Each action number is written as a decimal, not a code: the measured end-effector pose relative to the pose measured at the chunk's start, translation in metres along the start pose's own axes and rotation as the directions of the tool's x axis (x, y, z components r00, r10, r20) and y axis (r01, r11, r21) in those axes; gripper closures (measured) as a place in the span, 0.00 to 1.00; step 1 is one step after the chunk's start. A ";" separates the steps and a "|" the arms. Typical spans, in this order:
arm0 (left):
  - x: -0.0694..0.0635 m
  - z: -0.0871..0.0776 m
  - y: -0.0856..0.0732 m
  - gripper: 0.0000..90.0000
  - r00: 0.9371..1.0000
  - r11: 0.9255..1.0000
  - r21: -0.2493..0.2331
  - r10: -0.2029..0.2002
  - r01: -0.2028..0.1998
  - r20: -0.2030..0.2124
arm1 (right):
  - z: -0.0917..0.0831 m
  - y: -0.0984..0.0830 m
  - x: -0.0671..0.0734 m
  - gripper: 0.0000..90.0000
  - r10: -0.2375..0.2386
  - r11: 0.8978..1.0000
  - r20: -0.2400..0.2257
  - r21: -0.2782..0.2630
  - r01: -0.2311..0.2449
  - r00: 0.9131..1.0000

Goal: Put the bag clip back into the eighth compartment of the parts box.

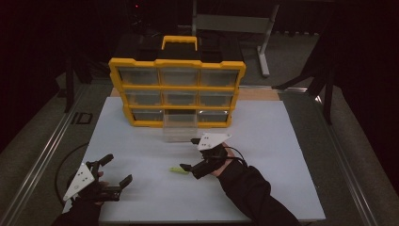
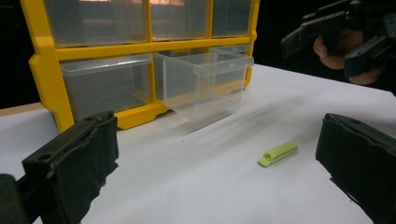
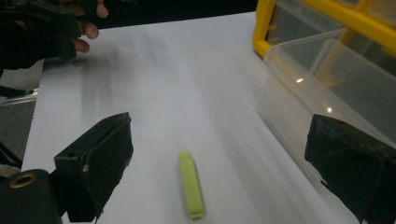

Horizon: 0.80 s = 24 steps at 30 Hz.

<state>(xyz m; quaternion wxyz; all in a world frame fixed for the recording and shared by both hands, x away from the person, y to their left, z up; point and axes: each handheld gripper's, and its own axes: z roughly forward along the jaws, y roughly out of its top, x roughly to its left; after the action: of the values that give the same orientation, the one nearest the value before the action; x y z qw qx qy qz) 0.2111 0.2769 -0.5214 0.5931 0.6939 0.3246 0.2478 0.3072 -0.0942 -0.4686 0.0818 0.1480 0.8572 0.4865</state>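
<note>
A small lime-green piece (image 1: 179, 170) lies flat on the white table (image 1: 282, 141), in front of a yellow organizer (image 1: 178, 89) with clear drawers. Its bottom middle drawer (image 1: 179, 127) is pulled out. My right gripper (image 1: 189, 154) hovers open just right of the piece, fingers either side of the gap. In the right gripper view the piece (image 3: 191, 184) lies between the open jaws of the right gripper (image 3: 219, 140), with the drawer (image 3: 327, 79) to the right. My left gripper (image 1: 117, 168) is open near the front left, holding nothing. Its own view shows the piece (image 2: 277, 153) and drawer (image 2: 203, 79).
The organizer stands upright at the table's back, its yellow handle (image 1: 179, 41) on top. A desk leg (image 1: 265, 42) and dark floor lie beyond. The right gripper (image 2: 341, 37) shows at the top right of the left gripper view.
</note>
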 end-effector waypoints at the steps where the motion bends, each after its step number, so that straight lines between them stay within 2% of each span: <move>1: 0.000 0.000 0.000 0.00 1.000 1.000 0.000 0.000 0.000 0.000 | 0.000 0.000 0.000 0.08 0.000 1.000 0.000 0.000 0.000 1.000; 3: 0.000 0.000 0.000 0.00 1.000 1.000 0.000 0.000 0.000 0.001 | 0.009 -0.002 0.001 0.09 0.002 1.000 -0.012 0.013 -0.001 1.000; 14: 0.000 0.001 0.000 0.00 1.000 1.000 -0.001 -0.001 0.001 0.004 | 0.033 -0.015 0.003 0.11 0.014 0.998 -0.057 0.066 -0.010 0.998; 17: 0.000 0.000 0.000 0.00 1.000 1.000 -0.001 -0.001 0.001 0.005 | 0.044 -0.025 0.002 0.14 0.023 0.994 -0.078 0.104 -0.015 0.997; 24: 0.000 0.001 0.000 0.00 1.000 1.000 -0.001 -0.001 0.001 0.007 | 0.055 -0.035 0.002 0.16 0.029 0.989 -0.083 0.150 -0.016 0.996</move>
<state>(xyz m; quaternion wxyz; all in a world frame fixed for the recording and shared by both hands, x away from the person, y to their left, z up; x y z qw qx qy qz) 0.2113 0.2761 -0.5218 0.5946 0.6944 0.3227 0.2452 0.3149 -0.0656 -0.5270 0.0285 0.1423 0.8922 0.4277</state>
